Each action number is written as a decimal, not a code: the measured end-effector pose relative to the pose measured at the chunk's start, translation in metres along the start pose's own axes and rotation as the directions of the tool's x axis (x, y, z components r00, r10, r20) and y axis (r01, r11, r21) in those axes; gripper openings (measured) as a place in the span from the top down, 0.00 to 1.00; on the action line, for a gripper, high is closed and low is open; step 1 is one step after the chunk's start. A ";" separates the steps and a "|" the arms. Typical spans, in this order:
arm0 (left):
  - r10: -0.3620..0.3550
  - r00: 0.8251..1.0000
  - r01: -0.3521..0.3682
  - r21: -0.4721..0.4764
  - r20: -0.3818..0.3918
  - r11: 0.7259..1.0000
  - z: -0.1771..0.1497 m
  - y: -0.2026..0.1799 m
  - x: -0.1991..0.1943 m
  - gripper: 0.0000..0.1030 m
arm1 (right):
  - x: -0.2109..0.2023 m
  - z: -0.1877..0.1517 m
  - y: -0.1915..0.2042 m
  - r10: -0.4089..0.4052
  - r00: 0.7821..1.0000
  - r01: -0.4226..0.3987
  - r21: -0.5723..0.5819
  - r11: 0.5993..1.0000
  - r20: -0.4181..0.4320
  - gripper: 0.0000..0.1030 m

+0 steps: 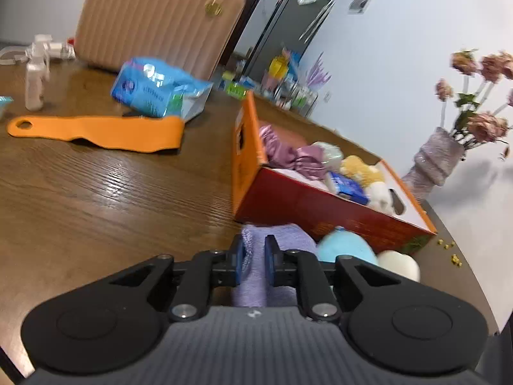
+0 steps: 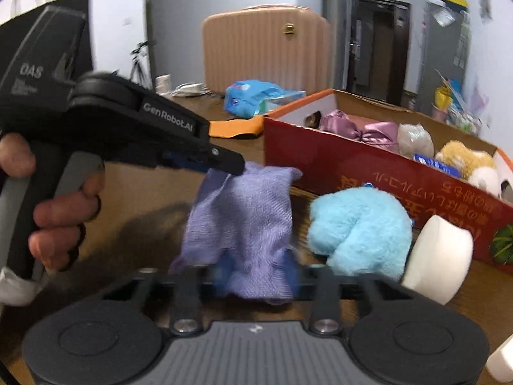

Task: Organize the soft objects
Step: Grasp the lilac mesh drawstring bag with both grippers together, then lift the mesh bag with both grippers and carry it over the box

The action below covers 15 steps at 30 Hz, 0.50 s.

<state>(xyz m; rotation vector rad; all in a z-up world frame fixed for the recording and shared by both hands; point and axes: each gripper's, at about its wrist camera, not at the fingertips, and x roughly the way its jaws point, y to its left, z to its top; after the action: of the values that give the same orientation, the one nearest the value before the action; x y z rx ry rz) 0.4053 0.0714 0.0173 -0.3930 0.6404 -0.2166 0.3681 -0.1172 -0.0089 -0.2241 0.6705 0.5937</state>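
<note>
- Pinching purple cloth [image 1: 282,240] at far edge: left gripper [image 1: 255,258], fingers closed on fabric.
- Clamped on near edge of same cloth [image 2: 243,221], blurred: right gripper [image 2: 256,276].
- Held above wooden table [image 1: 96,186], just beside red box [image 1: 307,205].
- Resting against box front: blue plush [image 2: 359,227], white roll [image 2: 439,256].

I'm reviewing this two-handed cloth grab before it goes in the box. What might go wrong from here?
1. Both the left hand-held gripper and right hand-held gripper pinch the purple cloth; pulling apart may tear it loose.
2. The hanging cloth may sweep the blue plush or catch the red box wall.
</note>
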 end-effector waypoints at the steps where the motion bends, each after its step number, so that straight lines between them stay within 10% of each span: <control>1: 0.001 1.000 -0.001 0.009 0.010 1.000 -0.008 -0.005 -0.010 0.91 | -0.011 -0.007 0.001 0.006 1.000 -0.006 -0.029 1.000 -0.006 0.85; 10: -0.100 0.993 0.104 0.068 -0.058 0.992 -0.113 -0.071 -0.084 0.89 | -0.131 -0.095 -0.044 0.169 0.984 -0.175 -0.130 0.976 -0.053 0.79; 15: -0.141 0.989 0.146 0.174 -0.039 0.974 -0.105 -0.097 -0.071 0.40 | -0.155 -0.114 -0.060 0.141 0.989 -0.145 -0.165 0.976 -0.038 0.59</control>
<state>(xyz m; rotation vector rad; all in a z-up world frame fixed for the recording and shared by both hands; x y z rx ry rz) 0.2782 -0.0244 0.0194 -0.2660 0.6140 -0.4143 0.2467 -0.2779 0.0039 -0.3426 0.6657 0.7876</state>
